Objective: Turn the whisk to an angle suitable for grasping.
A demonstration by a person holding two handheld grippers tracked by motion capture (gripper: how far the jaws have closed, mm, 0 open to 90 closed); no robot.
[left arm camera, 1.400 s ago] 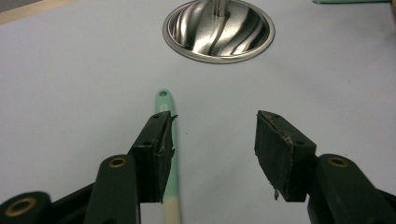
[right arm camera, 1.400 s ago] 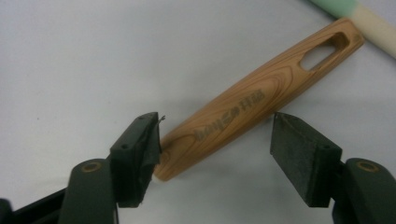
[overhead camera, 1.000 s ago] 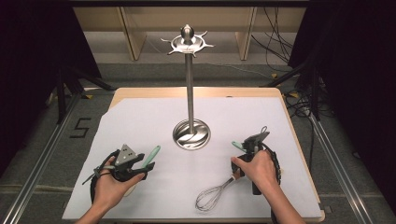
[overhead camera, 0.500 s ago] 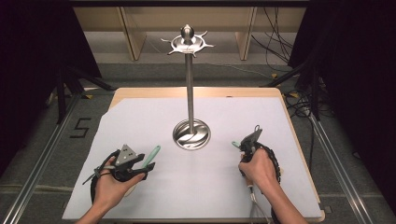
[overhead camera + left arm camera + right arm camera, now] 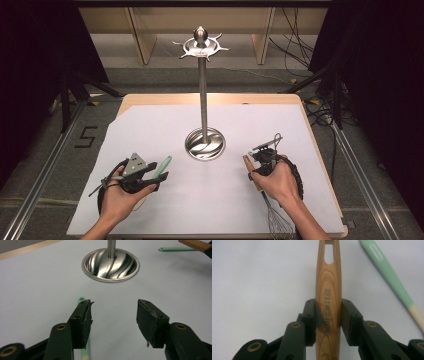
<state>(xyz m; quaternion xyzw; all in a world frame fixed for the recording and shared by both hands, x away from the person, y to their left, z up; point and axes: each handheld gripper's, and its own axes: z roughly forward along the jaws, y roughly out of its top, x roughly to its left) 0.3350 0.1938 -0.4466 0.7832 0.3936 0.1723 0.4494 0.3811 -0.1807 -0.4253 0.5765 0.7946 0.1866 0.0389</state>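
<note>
The room around the table is dark, with black drapes at both sides, pale wooden shelving (image 5: pixel 145 35) at the back and loose cables (image 5: pixel 295 30) trailing over the grey floor. A "5" (image 5: pixel 86 137) is marked on the floor left of the table, beside a metal rail (image 5: pixel 45 175).

The wooden table (image 5: pixel 210 99) is almost wholly covered by a white sheet (image 5: pixel 150 130). On it, about mid-table, stands a tall steel utensil stand (image 5: pixel 203 90): a round swirled base, a thin upright pole, and a ring of hooks under a knob at the top.

Near the front right, the person's right hand (image 5: pixel 278 180) holds the right gripper (image 5: pixel 328 312), whose jaws are clamped on the wooden handle of a whisk (image 5: pixel 328 297). The handle points forward past the jaws and has a slot at its end; the wire loops hang back toward the front table edge under the forearm. Dark printing runs along the handle, too blurred to read.

At the front left, the left hand (image 5: pixel 120 197) holds the left gripper (image 5: pixel 113 315) low over the sheet, jaws spread wide with nothing between them. A mint-green spatula handle (image 5: pixel 162 167) lies on the sheet just beside and partly under its left jaw.
</note>
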